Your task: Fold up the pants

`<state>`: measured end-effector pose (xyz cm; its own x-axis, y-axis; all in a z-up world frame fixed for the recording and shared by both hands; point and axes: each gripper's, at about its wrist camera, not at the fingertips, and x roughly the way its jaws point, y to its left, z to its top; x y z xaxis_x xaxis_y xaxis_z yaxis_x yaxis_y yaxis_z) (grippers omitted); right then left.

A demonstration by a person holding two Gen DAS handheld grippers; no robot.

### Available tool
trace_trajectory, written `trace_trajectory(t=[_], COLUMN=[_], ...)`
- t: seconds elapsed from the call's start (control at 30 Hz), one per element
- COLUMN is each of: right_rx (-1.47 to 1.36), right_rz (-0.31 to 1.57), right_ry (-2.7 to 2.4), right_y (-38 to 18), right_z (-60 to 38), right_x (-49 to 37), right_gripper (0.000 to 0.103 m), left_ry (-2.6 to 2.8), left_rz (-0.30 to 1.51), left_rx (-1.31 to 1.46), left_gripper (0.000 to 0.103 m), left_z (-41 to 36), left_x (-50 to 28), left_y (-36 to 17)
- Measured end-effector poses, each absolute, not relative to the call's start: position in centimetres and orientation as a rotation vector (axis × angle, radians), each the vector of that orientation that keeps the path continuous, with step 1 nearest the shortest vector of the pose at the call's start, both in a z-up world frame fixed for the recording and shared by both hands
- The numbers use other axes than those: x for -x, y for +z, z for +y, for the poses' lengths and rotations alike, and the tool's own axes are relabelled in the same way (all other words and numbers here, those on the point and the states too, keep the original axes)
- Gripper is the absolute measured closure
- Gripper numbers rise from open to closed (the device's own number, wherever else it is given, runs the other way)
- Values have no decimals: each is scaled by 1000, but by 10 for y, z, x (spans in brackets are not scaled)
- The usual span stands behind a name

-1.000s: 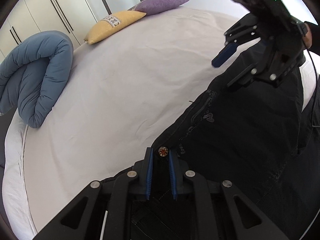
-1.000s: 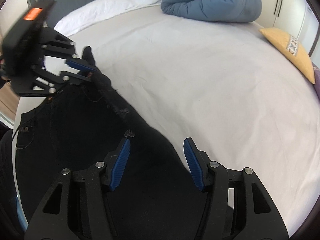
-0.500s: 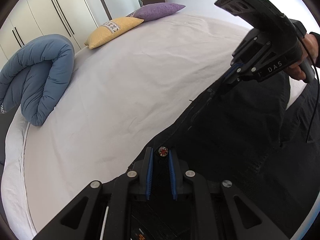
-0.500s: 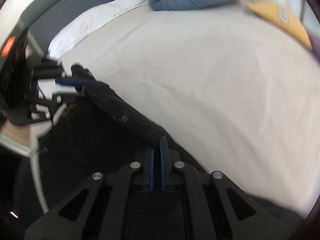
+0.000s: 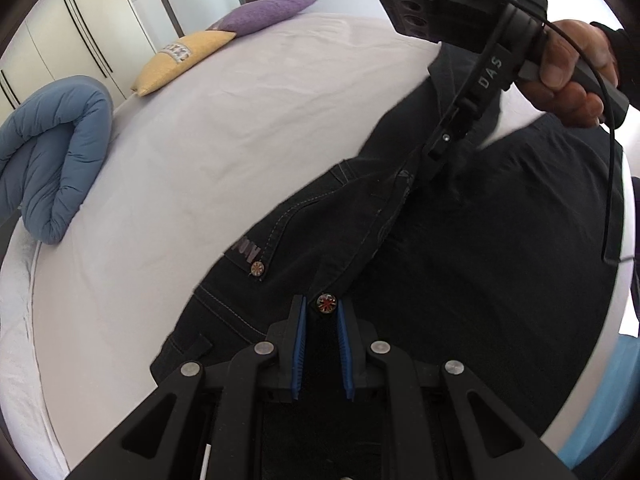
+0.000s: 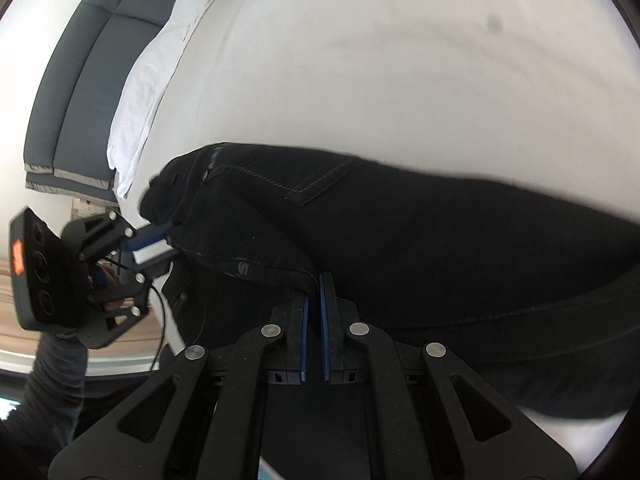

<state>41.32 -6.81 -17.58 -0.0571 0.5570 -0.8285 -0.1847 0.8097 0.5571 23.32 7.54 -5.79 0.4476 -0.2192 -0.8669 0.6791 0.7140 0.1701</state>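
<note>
Black denim pants point(image 5: 460, 264) lie on the white bed sheet point(image 5: 240, 128), lifted at the waist end. My left gripper point(image 5: 321, 308) is shut on the waistband by a metal button point(image 5: 326, 303). In the right wrist view it point(image 6: 154, 246) pinches the waist corner from the left. My right gripper point(image 6: 315, 280) is shut on the pants' point(image 6: 400, 232) waistband edge. In the left wrist view it point(image 5: 412, 178) holds the fabric up, gripped by a hand point(image 5: 572, 76). A back pocket point(image 6: 320, 176) and a brand patch point(image 5: 248, 250) face up.
A rolled blue duvet point(image 5: 52, 152) lies at the bed's left. A yellow pillow point(image 5: 180, 60) and a purple pillow point(image 5: 264, 20) lie at the far side, before white wardrobes point(image 5: 80, 32). A grey headboard point(image 6: 76, 80) and white bedding point(image 6: 148, 92) show in the right wrist view.
My right gripper closed on the waistband a second ago and has since lifted and turned it. The pants' waist has swung over, showing the back pocket. My left gripper keeps its hold.
</note>
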Motion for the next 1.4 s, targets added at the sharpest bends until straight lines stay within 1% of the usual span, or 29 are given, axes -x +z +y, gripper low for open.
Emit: trace_trajectory(t=[0.1,0.23,0.4,0.53,0.7,0.77,0.93,1.1,1.13,1.3,1.33,1.4], right_rx=[-375,-326,-106,41,353,409,392,426,438,466,471,474], right_rz=[1553,1562,1567,1543,1460,1447,1452,1436,1428,1410,1407,1405], right_ry=[627,669,684,699,690,693,699,681,681,676,675,668], right_y=[-183,-175,-171,-166,-158,-157,-157,-169,-166,-161,-165,-171], right_z=[-68,-55,-11,23,89,103,125,130,118,129,132,135], right_x=[-384,-363,-341,-321,-272,-260,-250,-233,-229,-221,-203,-198], right_gripper=[99,99,99,99,99,99,99,99,99,99,99,99], left_ry=[-601,-617,-618,-629,-657,-661,-662,-659,-659,-661,-664,-672], left_rz=[979,1010,1045,1051,1048,1049,1046,1024,1023,1019,1020,1021], left_rx=[-544,-541,-588,-592,-637,-649,-675,-759,-758,-744,-742,-746], left_gripper=[87,87,87,87,87,87,87,87,87,87,87,87], left_z=[77,84,89,97,101,102,107,100,102,100,103,109], left_x=[-215,-189,-158,-139,-117,-105,-90,-79,-78,-71,-70,-66], left_y=[-67,-79,-94,-97,-100,-103,-107,-113,-115,-119,-120,-121])
